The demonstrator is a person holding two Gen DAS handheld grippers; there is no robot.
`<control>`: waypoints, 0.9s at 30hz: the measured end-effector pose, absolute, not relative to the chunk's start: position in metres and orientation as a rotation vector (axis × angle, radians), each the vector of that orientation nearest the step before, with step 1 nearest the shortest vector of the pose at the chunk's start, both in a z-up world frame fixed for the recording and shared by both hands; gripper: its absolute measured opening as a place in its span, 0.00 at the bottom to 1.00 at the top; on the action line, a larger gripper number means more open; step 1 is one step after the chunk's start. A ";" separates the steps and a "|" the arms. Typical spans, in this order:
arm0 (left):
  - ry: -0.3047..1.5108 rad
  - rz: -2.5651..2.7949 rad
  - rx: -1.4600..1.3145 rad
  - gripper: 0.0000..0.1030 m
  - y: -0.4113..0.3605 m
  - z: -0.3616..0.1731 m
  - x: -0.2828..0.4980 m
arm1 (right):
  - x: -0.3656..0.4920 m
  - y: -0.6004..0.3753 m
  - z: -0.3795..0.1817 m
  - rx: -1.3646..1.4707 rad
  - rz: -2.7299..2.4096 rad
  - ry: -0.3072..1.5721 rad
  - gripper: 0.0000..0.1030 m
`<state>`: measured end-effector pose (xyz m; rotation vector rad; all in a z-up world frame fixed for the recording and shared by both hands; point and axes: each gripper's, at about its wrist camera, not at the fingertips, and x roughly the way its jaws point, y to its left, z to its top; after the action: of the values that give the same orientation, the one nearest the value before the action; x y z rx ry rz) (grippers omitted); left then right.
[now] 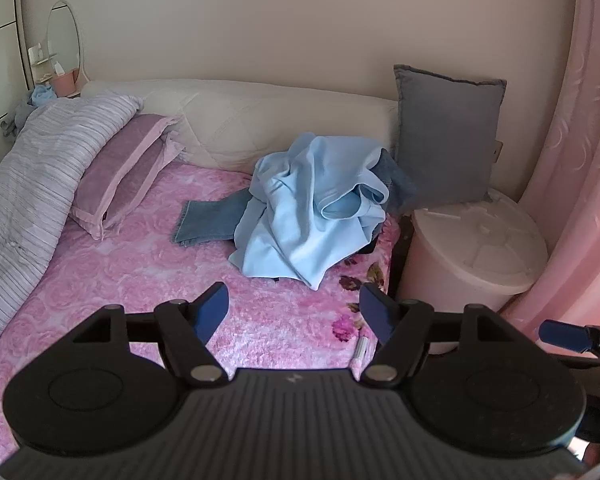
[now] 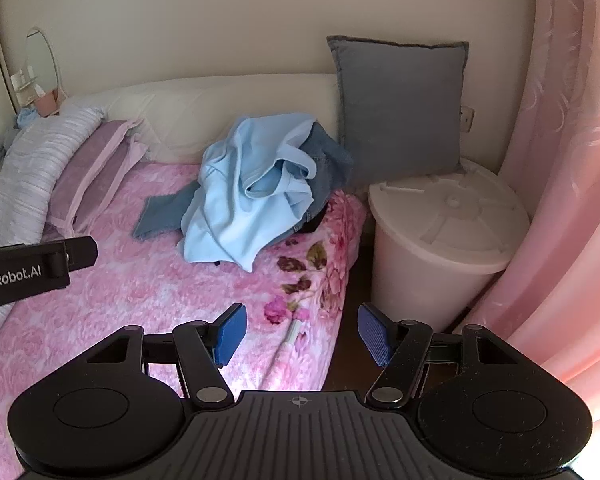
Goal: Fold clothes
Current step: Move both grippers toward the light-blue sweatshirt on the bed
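Two garments lie heaped on the bed (image 1: 148,292) near its right edge, close to the headboard (image 1: 236,120). On top sits a crumpled light blue top (image 1: 308,208), its bulk running from the headboard down toward the foot, a loose corner pointing at the foot. Under it a pair of jeans (image 1: 208,220) lies crosswise, one leg stretching flat toward the left side, the waist end bunched against the grey cushion (image 1: 448,140) that leans on the wall.

Both grippers hover above the foot half of the bed, holding nothing. The left gripper (image 1: 294,312) has its blue fingers spread wide over the pink floral blanket; the right gripper (image 2: 302,334) is likewise spread, straddling the bed's right edge, with a white pen (image 2: 290,334) lying on the blanket between its fingers.

Open blanket stretches from the heap to the foot and toward the left, where a lilac pillow (image 1: 116,172) and a striped duvet (image 1: 32,184) take the left side. Just beside the right edge stands a lidded pink bin (image 2: 444,236), with a pink curtain (image 2: 564,160) behind it.
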<state>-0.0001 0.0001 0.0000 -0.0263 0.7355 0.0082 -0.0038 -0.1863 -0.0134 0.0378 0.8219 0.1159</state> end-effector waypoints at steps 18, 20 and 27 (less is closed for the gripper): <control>0.727 0.005 -0.035 0.67 0.031 -0.003 -0.019 | -0.006 -0.165 -0.004 0.013 0.124 0.813 0.63; 0.731 0.007 -0.040 0.67 0.034 -0.004 -0.019 | -0.006 -0.161 -0.004 0.009 0.123 0.811 0.64; 0.738 0.007 -0.053 0.67 0.049 -0.010 -0.020 | -0.008 -0.147 -0.005 -0.006 0.113 0.805 0.63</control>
<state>-0.0199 0.0487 -0.0104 -0.0527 0.7379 0.0069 -0.0084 -0.1470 -0.0051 -0.0059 0.8047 0.1130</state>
